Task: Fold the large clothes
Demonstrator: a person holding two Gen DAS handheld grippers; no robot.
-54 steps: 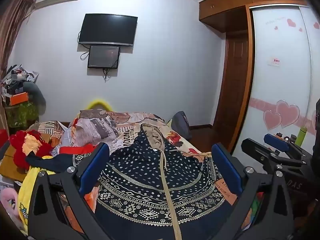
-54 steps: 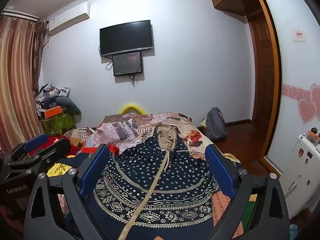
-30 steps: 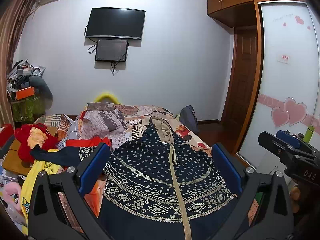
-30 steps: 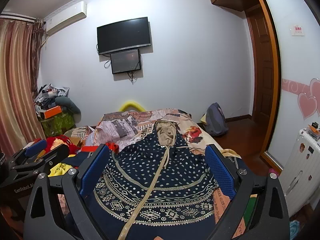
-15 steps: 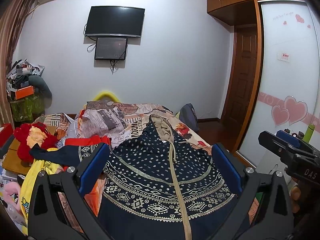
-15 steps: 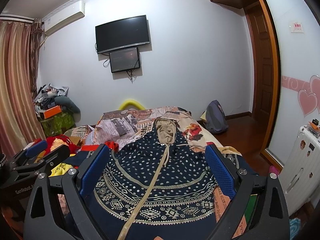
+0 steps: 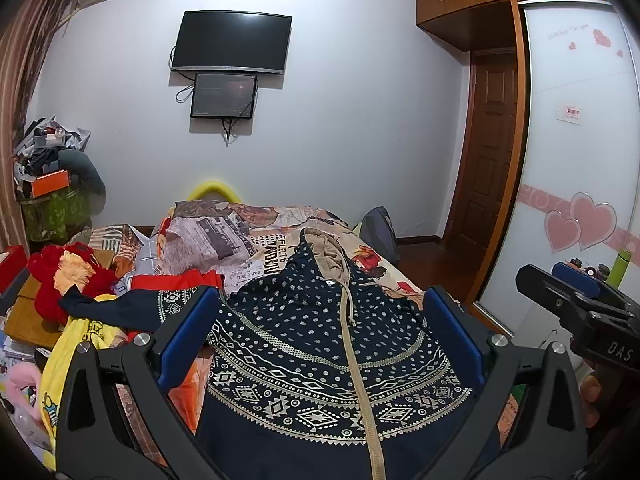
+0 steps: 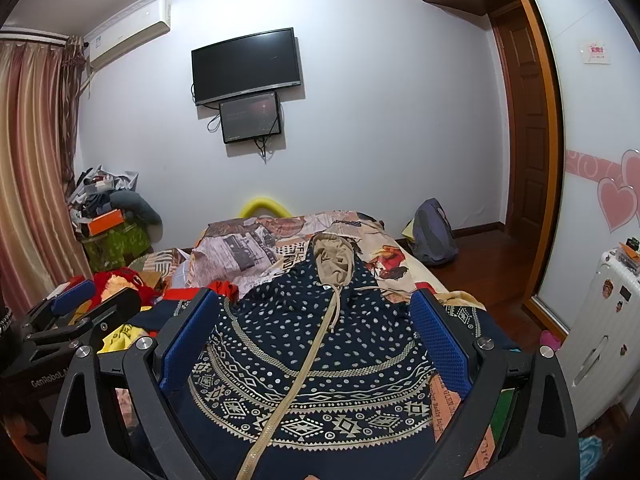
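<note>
A navy hoodie (image 7: 320,344) with white dots, patterned bands, a tan zipper and a tan hood lies spread face up on the bed, hood at the far end; it also shows in the right wrist view (image 8: 316,352). One sleeve (image 7: 120,308) stretches left. My left gripper (image 7: 322,300) is open and empty, held above the hoodie's lower part. My right gripper (image 8: 314,300) is open and empty, held likewise; it shows at the right edge of the left wrist view (image 7: 576,300). The left gripper shows at the left edge of the right wrist view (image 8: 80,308).
The bed (image 7: 256,232) has a newspaper-print cover. Red, yellow and orange clothes (image 7: 76,276) are piled at its left. A backpack (image 8: 434,236) stands on the floor at the right, near a wooden door (image 7: 486,160). A white suitcase (image 8: 600,340) stands at the right.
Both grippers rose slightly and tilted up early on, then held nearly still. The hoodie has not moved. Both grippers stay open.
</note>
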